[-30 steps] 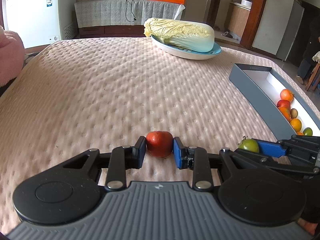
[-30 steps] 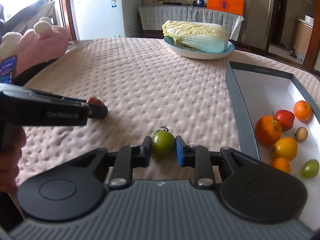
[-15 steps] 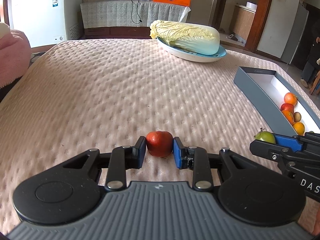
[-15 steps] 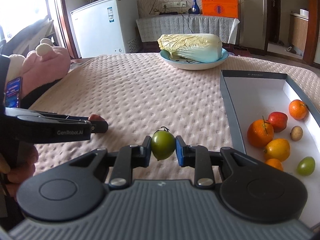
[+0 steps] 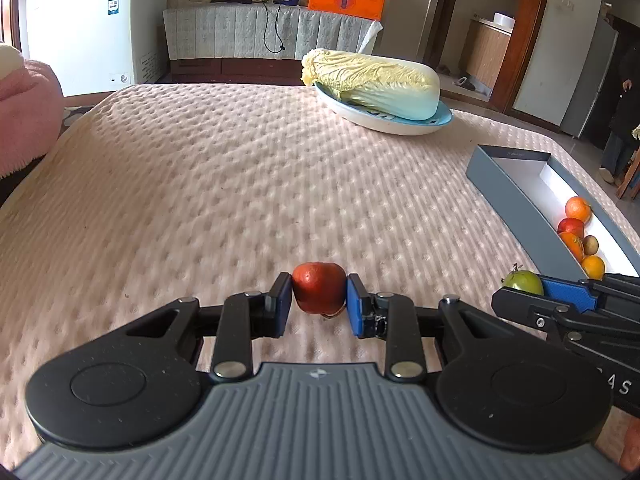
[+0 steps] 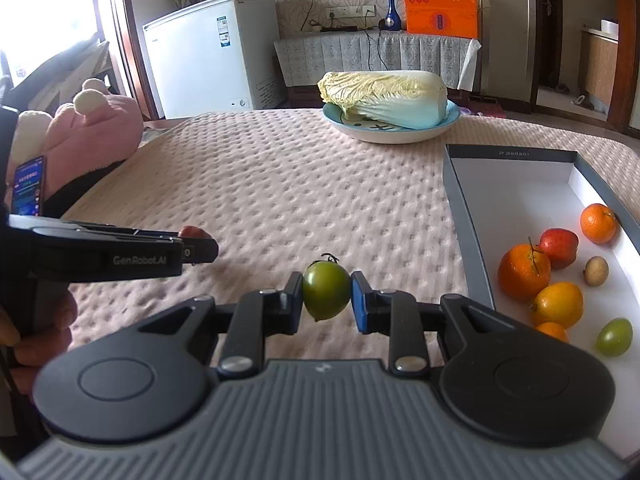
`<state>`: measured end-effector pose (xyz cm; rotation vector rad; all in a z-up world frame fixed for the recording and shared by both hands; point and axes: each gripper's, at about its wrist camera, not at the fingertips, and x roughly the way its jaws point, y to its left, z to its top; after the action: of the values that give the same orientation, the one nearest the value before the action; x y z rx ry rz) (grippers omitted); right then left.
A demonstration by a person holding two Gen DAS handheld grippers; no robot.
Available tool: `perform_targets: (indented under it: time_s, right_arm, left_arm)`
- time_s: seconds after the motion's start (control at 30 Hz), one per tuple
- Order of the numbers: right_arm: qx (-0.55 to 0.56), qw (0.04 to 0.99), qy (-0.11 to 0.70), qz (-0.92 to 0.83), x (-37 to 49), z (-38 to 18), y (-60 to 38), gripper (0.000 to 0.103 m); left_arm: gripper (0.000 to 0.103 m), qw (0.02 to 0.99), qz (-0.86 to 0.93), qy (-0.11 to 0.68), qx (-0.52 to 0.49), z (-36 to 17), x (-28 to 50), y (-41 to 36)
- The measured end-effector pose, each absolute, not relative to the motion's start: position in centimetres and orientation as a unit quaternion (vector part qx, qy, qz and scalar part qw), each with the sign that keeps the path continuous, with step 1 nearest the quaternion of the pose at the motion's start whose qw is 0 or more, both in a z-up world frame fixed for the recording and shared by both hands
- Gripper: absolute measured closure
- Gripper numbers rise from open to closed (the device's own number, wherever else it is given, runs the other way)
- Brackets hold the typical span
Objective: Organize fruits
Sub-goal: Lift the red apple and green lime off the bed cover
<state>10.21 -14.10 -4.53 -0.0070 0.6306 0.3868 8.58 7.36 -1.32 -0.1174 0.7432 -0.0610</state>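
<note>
Right wrist: right gripper [image 6: 327, 297] clamped on green tomato [image 6: 326, 295] | left gripper [image 5: 319, 299] clamped on red fruit [image 5: 319, 293] | step: carrying | next: box [image 6: 466, 216] at 2 o'clock, release inside

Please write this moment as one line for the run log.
left tongs: shut on red fruit | right tongs: shut on green fruit | both fruits above cloth | box: seven fruits inside

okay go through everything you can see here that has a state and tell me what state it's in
left gripper: shut on the red fruit
right gripper: shut on the green tomato, lifted off the cloth
grey box: open, partly filled with fruit
cabbage: lying on its side on the plate
</note>
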Motion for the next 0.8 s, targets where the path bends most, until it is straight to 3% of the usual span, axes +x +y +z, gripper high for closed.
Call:
perform_targets:
  time_s: [0.8]
  right_arm:
    - [0.003,0.935,0.296,0.193,9.50,-3.89,-14.92,0.075]
  left_arm:
    - [0.069,0.932,-0.033,0.358,-0.052,-0.76,8.21,6.73]
